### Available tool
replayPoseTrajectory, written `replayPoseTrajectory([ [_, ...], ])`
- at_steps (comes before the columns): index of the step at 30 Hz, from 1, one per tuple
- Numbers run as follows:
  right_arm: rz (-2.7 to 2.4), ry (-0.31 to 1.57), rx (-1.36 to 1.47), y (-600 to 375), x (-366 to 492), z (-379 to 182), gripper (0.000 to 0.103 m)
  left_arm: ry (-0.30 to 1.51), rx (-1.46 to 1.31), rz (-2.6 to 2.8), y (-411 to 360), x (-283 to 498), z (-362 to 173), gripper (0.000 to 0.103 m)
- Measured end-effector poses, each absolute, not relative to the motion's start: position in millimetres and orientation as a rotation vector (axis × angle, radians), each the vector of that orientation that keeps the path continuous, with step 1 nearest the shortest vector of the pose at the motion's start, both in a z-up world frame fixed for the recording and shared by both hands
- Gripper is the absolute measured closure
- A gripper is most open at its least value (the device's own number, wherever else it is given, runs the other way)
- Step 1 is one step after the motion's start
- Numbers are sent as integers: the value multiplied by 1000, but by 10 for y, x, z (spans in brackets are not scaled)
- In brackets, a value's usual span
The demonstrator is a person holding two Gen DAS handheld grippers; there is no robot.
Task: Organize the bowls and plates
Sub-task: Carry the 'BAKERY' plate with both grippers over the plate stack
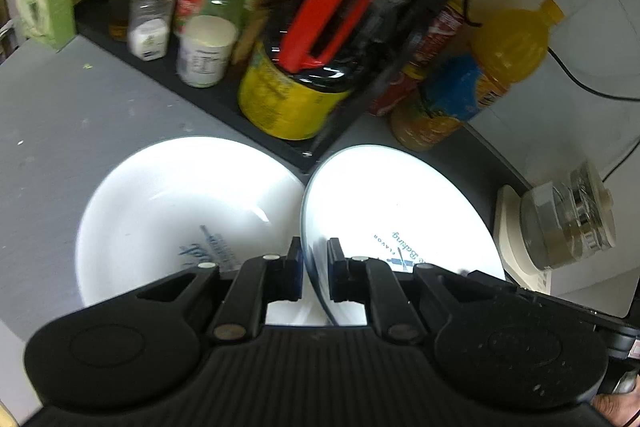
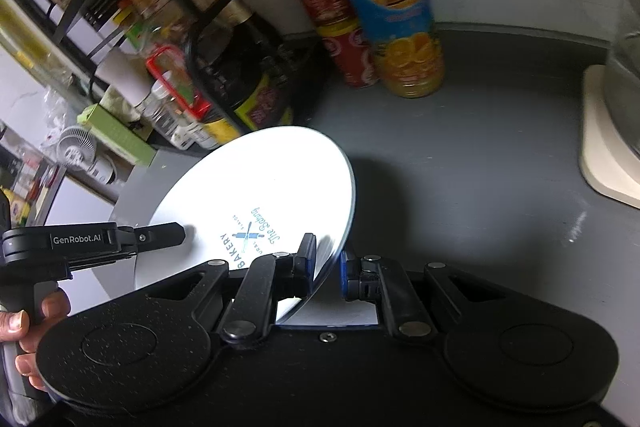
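Left claw (image 1: 314, 269) and right claw (image 2: 327, 267) each pinched plate (image 2: 256, 195) rim, carrying it tilted | bowl (image 1: 176, 203) on worktop (image 2: 460, 155) near rack – likely stacking.

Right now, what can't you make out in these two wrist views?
- Left wrist: the left gripper hides the near rims of the held plate and the bowl.
- Both views: motion blurs the rack's jar labels.
- Right wrist: frame edge cuts off the cream appliance.
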State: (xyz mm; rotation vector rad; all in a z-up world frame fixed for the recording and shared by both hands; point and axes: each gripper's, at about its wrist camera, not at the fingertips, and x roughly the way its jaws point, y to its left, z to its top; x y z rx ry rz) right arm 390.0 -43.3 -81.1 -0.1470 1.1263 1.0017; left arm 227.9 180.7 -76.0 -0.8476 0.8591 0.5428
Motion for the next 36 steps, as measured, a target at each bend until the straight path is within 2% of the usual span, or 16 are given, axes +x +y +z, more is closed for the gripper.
replayPoseTrajectory([
  [17,1085,1190,-258,71,3582,-1020,91,901,-934,662,2057,1757,-1070,93],
  [36,1070,1214,-331,351,3436,-1201,92,961,-994,696,2174,1563,-1424,90],
])
